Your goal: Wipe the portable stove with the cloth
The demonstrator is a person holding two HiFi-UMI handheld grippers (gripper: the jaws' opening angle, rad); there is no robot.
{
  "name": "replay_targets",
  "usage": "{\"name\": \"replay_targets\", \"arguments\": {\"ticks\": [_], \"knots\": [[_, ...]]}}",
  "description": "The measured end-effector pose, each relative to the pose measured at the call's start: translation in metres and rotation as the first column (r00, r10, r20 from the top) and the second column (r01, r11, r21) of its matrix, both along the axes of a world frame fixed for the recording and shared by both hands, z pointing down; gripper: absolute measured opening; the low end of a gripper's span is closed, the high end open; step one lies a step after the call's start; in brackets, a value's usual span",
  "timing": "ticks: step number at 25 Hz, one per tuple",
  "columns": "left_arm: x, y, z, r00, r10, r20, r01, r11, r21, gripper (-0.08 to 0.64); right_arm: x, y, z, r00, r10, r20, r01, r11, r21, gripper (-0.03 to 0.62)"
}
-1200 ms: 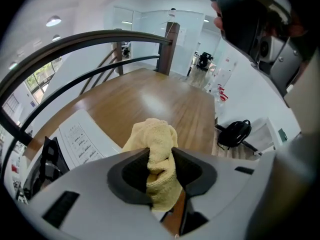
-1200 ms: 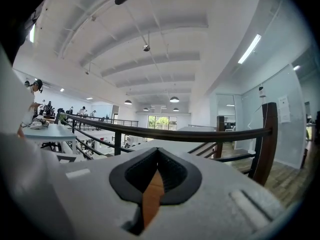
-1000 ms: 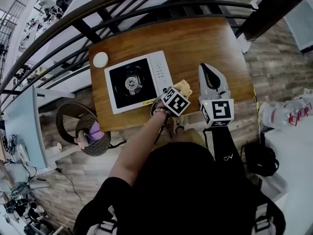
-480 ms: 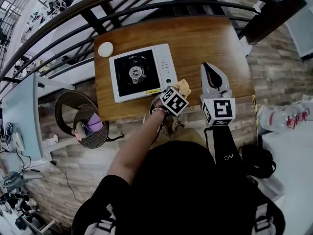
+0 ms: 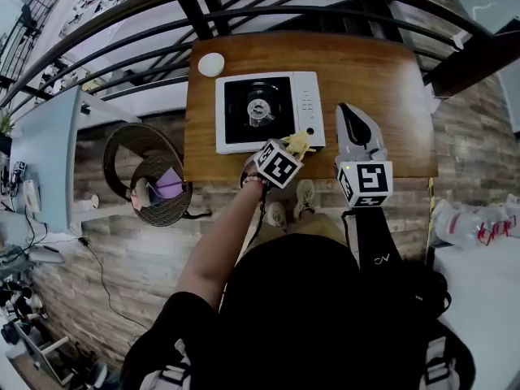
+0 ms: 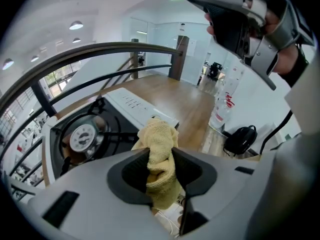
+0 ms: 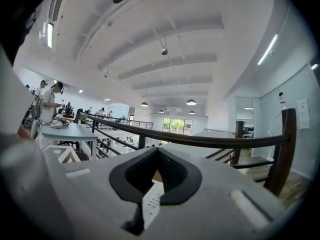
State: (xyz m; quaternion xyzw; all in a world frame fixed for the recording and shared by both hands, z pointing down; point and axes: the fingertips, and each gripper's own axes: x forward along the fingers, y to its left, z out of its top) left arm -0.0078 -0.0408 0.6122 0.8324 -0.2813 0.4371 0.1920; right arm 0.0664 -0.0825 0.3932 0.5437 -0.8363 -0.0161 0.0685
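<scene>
The portable stove (image 5: 268,110) is white with a black burner top and stands on the wooden table (image 5: 382,71). My left gripper (image 5: 291,152) is shut on a yellow cloth (image 5: 300,140), which hangs over the stove's near right corner by the control strip. In the left gripper view the cloth (image 6: 159,149) sits pinched in the left gripper (image 6: 160,159), with the burner (image 6: 82,136) just beyond. My right gripper (image 5: 348,110) hovers over the table right of the stove, shut and holding nothing. In its own view the right gripper (image 7: 156,154) points at the railing.
A small white round thing (image 5: 211,64) lies on the table's far left corner. A dark metal railing (image 5: 244,15) runs along the table's far side. A wicker chair (image 5: 146,177) stands left of the table. A black bag (image 6: 240,140) sits on the floor.
My left gripper has carried the cloth from the bare table right of the stove onto the stove's near right corner. The right gripper has held its place.
</scene>
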Motion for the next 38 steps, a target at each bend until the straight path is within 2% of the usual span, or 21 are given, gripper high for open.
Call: {"name": "replay_targets", "arguments": {"ticks": [6,11,12,14,15,17,22,27,31,36,38], "knots": [[-0.079,-0.003,-0.001,0.990,-0.138,0.012,0.138,0.990,0.008,0.126,-0.060,-0.008,0.003,0.996,-0.093,0.006,0.093,0.996,-0.005,0.003],[-0.141,0.000,0.001,0.965,-0.261,0.024,0.261,0.965,0.012,0.126,-0.103,-0.010,-0.001,0.985,-0.170,0.015,0.170,0.985,0.008,0.003],[-0.157,0.004,0.006,0.952,-0.303,0.035,0.304,0.953,-0.001,0.126,-0.109,-0.010,-0.002,0.983,-0.185,0.015,0.185,0.983,0.012,0.003],[-0.194,0.017,0.022,0.906,-0.418,0.066,0.422,0.904,-0.061,0.126,-0.121,-0.011,-0.005,0.977,-0.211,0.018,0.210,0.977,0.020,0.005],[-0.208,0.022,0.027,0.881,-0.470,0.058,0.473,0.877,-0.083,0.126,-0.127,-0.012,-0.007,0.975,-0.221,0.019,0.221,0.975,0.024,0.003],[-0.225,0.023,0.028,0.849,-0.527,0.027,0.527,0.845,-0.090,0.126,-0.134,-0.014,-0.010,0.971,-0.236,0.020,0.236,0.971,0.030,0.003],[-0.247,0.007,0.016,0.805,-0.593,0.003,0.592,0.804,-0.055,0.126,-0.139,-0.028,-0.009,0.967,-0.254,0.030,0.253,0.967,0.026,0.005],[-0.252,-0.026,0.016,0.784,-0.620,0.019,0.621,0.783,-0.041,0.126,-0.130,-0.058,-0.004,0.963,-0.266,0.034,0.265,0.964,0.017,0.003],[-0.257,-0.063,0.010,0.726,-0.688,-0.009,0.687,0.726,-0.039,0.126,-0.113,-0.094,-0.003,0.961,-0.272,0.038,0.272,0.962,0.010,0.005],[-0.239,-0.108,0.007,0.694,-0.719,-0.032,0.718,0.694,-0.042,0.126,-0.086,-0.138,0.006,0.957,-0.283,0.057,0.284,0.959,-0.007,0.003],[-0.231,-0.122,0.006,0.692,-0.721,-0.036,0.720,0.693,-0.037,0.126,-0.078,-0.150,0.008,0.955,-0.290,0.067,0.292,0.956,-0.011,0.003]]}}
